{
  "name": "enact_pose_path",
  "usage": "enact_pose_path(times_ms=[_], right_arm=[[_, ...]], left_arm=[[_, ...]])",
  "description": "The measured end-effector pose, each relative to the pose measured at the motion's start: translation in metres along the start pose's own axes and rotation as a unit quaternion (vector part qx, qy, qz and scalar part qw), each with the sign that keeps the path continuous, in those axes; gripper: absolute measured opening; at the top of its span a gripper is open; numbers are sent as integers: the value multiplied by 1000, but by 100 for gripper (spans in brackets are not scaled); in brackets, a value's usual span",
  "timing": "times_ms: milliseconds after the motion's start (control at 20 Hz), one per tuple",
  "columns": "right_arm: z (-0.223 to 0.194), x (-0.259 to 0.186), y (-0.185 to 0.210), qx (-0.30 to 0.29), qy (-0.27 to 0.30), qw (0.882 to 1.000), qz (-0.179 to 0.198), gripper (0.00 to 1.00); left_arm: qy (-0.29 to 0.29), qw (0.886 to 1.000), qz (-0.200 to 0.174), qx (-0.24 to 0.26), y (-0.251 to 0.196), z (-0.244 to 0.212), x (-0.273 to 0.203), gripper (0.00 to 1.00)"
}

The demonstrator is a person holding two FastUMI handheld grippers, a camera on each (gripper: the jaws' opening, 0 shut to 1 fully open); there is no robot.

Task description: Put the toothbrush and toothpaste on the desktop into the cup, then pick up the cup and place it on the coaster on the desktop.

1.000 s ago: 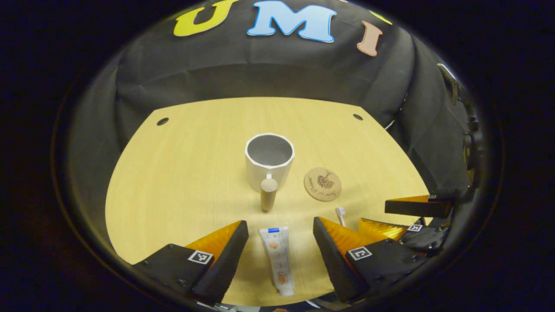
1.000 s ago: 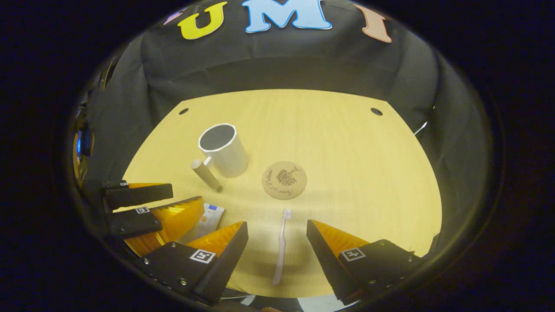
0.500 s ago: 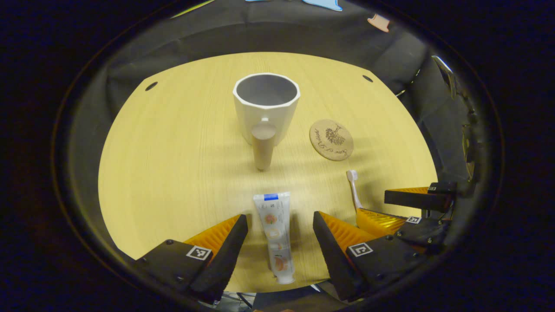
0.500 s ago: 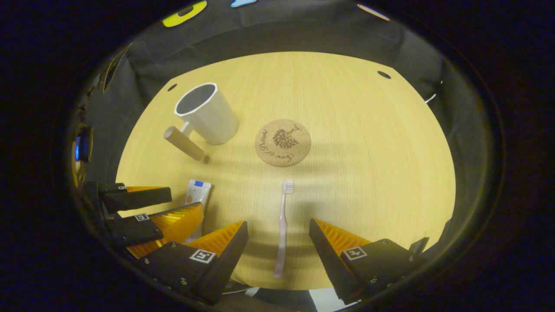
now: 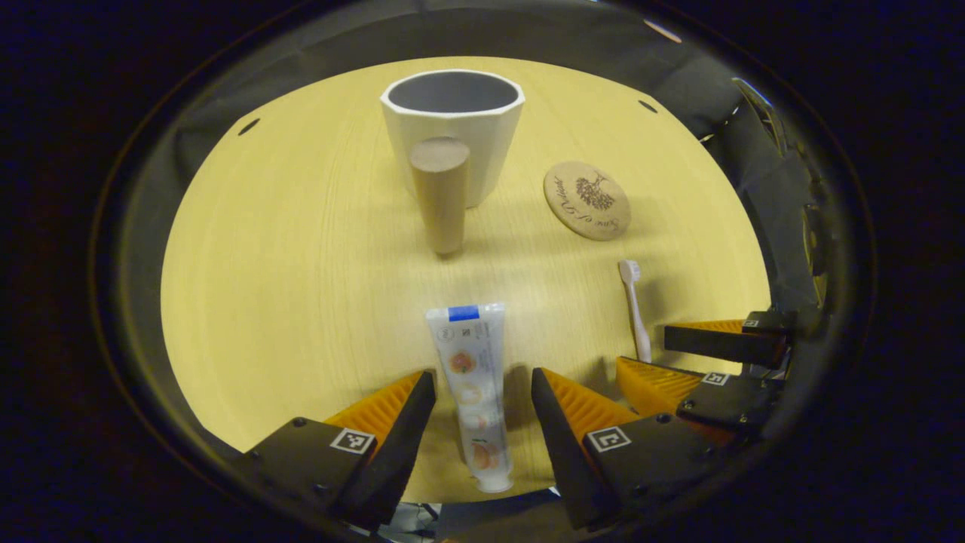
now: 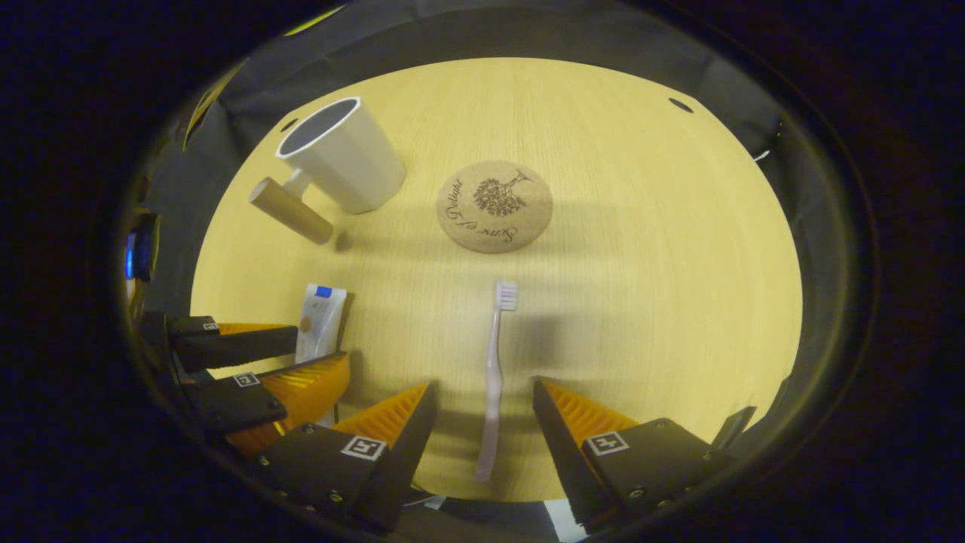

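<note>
- The toothpaste [image 5: 469, 385] lay flat on the bench [image 5: 301, 264] between our left tongs [image 5: 482, 392], which stood apart; we judged it soft, best pinched mid-body.
- The toothbrush [image 6: 494, 377] lay between our right tongs [image 6: 482, 400], also apart; stiff, thin, likely slippery.
- Cup [image 5: 452, 128] and coaster [image 5: 587, 200] waited beyond.

coaster [image 6: 494, 206] script and tube print, seemingly illegible
</note>
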State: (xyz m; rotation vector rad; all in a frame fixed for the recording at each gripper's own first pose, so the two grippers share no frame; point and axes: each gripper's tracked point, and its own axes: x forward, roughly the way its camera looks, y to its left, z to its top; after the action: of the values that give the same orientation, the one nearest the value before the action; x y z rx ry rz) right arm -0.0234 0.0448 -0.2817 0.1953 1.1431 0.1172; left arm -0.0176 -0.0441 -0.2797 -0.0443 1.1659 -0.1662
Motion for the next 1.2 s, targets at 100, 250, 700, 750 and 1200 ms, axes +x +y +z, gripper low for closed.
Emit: enact_pose_path(times_ms=[100, 250, 700, 750, 1200], right_arm=[[-2, 3, 1, -3, 5, 1000, 0, 72], [-8, 6, -1, -17, 24, 1000, -9, 70], [-9, 6, -9, -10, 24, 999, -22, 13], [-8, 5, -11, -3, 18, 1000, -22, 13], [-7, -1, -12, 13, -1, 1000, 12, 6]], left_arm=[[5, 1000, 0, -5, 4, -4, 5, 87], [6, 1000, 7, -6, 7, -5, 6, 78], [-3, 1000, 16, 13, 11, -3, 9, 46], [-5, 1000, 17, 10, 12, 1, 9, 42], [-50, 999, -2, 1, 11, 2, 5, 30]])
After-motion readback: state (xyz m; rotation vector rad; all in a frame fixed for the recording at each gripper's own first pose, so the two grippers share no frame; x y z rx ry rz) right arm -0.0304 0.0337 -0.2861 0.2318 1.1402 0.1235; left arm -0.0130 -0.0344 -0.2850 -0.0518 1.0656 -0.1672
